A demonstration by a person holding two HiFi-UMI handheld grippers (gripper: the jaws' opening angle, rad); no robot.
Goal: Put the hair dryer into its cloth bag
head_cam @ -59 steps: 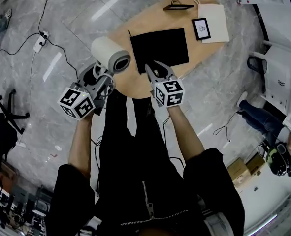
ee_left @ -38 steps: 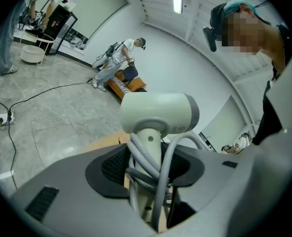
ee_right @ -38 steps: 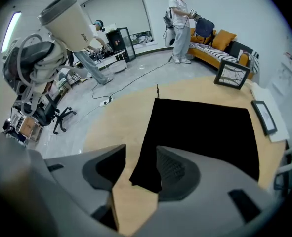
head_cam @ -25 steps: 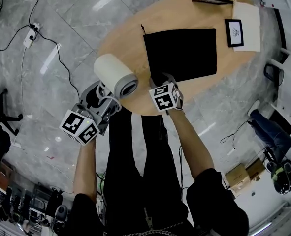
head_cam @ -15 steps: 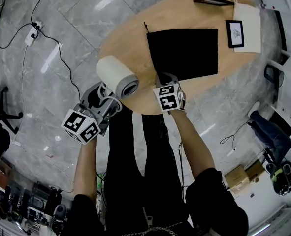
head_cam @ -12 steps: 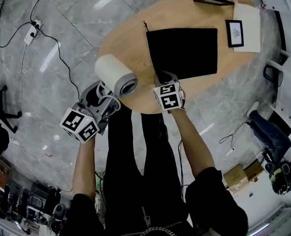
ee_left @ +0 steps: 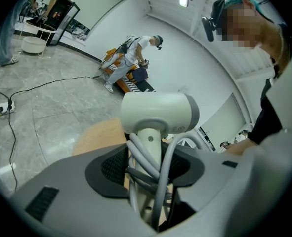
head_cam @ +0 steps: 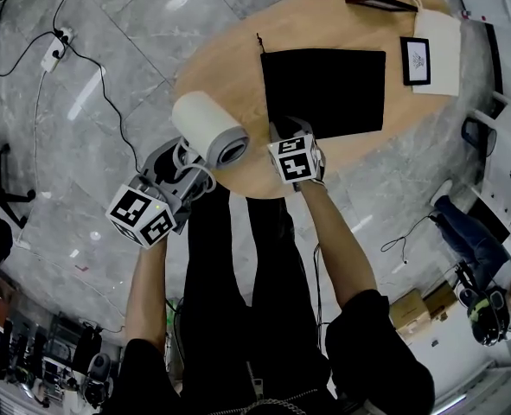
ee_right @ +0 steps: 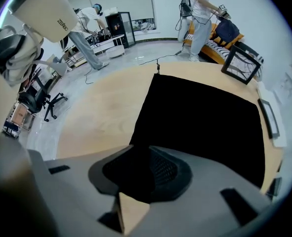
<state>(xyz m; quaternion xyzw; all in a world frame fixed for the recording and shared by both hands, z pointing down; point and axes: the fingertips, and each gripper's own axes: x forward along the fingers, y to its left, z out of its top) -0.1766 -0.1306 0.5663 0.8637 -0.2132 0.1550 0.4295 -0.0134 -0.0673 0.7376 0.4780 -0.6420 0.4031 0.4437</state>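
The cream hair dryer [head_cam: 207, 128] stays off the table's near left edge, its handle wrapped in grey cord. My left gripper [head_cam: 186, 158] is shut on that handle; in the left gripper view the pads clamp the handle and cord [ee_left: 148, 167] under the dryer's barrel [ee_left: 158, 112]. The black cloth bag [head_cam: 324, 89] lies flat on the oval wooden table [head_cam: 229, 59]. My right gripper [head_cam: 290, 132] points steeply down at the bag's near left corner. Its jaws have just been opening a little, with the black cloth [ee_right: 205, 112] still pinched between the pads [ee_right: 141, 169].
A white cloth bag [head_cam: 441, 50] with a framed card [head_cam: 416, 60] on it lies at the table's far right, and a black clip-like object [head_cam: 378, 0] at the far edge. A power strip and cable [head_cam: 52, 54] lie on the floor at left. People stand in the background.
The right gripper came down onto the bag's near corner from its earlier wide-open pose and stays there. The left gripper holds the dryer steady.
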